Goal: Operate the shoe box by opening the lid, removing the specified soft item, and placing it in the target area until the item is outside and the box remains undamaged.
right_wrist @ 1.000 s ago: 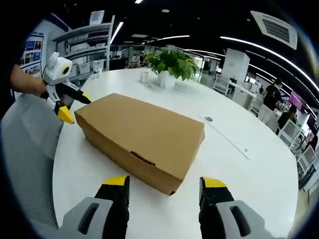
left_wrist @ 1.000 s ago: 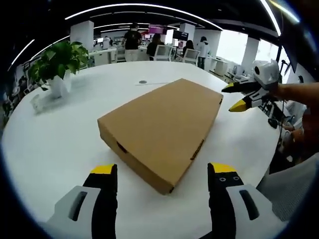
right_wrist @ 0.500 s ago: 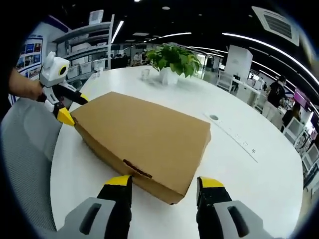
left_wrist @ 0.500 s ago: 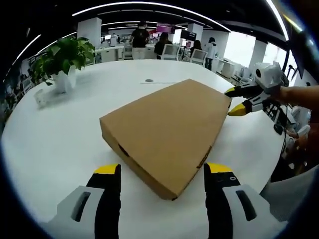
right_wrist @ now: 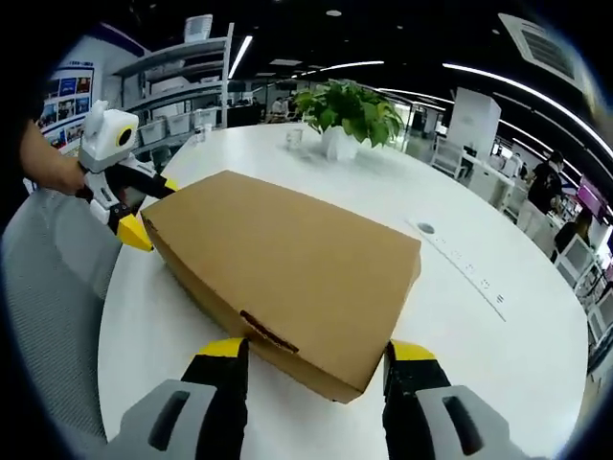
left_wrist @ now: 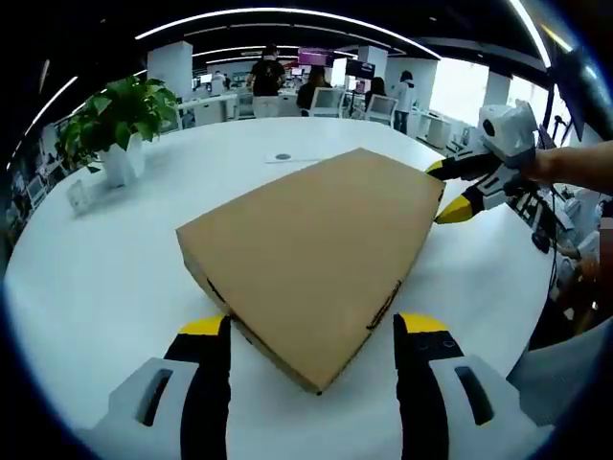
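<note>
The shoe box [left_wrist: 311,254] lies flat on the round white table [left_wrist: 105,259], lid fully down, brown cardboard with no visible crush or tear. The soft item is not visible; judged from the shut lid, it is inside.

Left gripper [left_wrist: 314,335]: jaws spread wide, 1 either side of the box's near corner, holding nothing. The box corner sits between the yellow tips, but contact cannot be confirmed. In the right gripper view the same tool [right_wrist: 144,209] appears at the far left end of the box, its 2 yellow tips straddling the corner edge.

Right gripper [right_wrist: 316,356]: jaws likewise wide apart, nothing clamped, with the opposite end of the box between them, close above the slotted tab in the side wall. In the left gripper view it [left_wrist: 448,192] sits at the far right corner, tips at the lid edge, held by a hand [left_wrist: 551,165].

Assessment: the 2 grippers bracket opposite ends, probably so 1 can steady the base while the other lifts the lid edge. Opening is not yet begun. Risk: pinching the thin cardboard wall hard, or prying at a tab, could dent or tear it.

A potted plant [left_wrist: 115,120] and a small clear stand [left_wrist: 79,195] stand well apart from the box.
</note>
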`<state>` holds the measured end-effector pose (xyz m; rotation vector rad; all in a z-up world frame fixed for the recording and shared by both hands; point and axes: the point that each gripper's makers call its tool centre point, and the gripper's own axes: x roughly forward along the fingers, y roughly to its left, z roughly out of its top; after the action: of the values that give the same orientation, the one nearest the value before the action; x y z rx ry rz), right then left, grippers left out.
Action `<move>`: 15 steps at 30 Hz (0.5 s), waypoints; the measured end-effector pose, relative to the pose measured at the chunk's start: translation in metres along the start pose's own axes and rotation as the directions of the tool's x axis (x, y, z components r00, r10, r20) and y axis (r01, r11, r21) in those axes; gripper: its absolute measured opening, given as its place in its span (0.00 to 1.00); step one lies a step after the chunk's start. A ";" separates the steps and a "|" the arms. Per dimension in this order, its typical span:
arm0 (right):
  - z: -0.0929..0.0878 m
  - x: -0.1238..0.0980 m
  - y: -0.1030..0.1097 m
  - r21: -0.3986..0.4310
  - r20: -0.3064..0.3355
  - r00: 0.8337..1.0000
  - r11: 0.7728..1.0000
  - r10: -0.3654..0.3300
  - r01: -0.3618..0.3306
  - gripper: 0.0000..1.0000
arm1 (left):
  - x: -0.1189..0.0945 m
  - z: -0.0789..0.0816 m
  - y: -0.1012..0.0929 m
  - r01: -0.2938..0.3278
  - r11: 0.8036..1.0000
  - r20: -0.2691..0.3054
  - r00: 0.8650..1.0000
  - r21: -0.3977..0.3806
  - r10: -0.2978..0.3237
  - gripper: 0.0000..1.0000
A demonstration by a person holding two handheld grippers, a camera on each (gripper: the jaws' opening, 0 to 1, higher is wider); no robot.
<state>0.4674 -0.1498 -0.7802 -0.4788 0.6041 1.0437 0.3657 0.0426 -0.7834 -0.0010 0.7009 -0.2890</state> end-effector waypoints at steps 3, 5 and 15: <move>-0.001 0.000 0.000 0.004 0.003 1.000 1.000 -0.002 0.002 0.55 | 0.001 0.001 0.001 -0.011 1.000 0.004 1.000 -0.013 0.011 0.68; -0.001 0.000 0.000 0.006 0.002 1.000 1.000 -0.004 0.004 0.55 | 0.002 0.001 0.001 -0.016 1.000 0.006 1.000 -0.019 0.016 0.69; -0.001 0.002 0.001 0.026 0.007 1.000 0.999 -0.019 0.019 0.54 | 0.003 0.003 0.003 -0.018 1.000 0.019 1.000 -0.025 0.019 0.69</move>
<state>0.4673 -0.1492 -0.7822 -0.4571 0.6045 1.0182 0.3707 0.0447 -0.7835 -0.0214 0.6849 -0.2621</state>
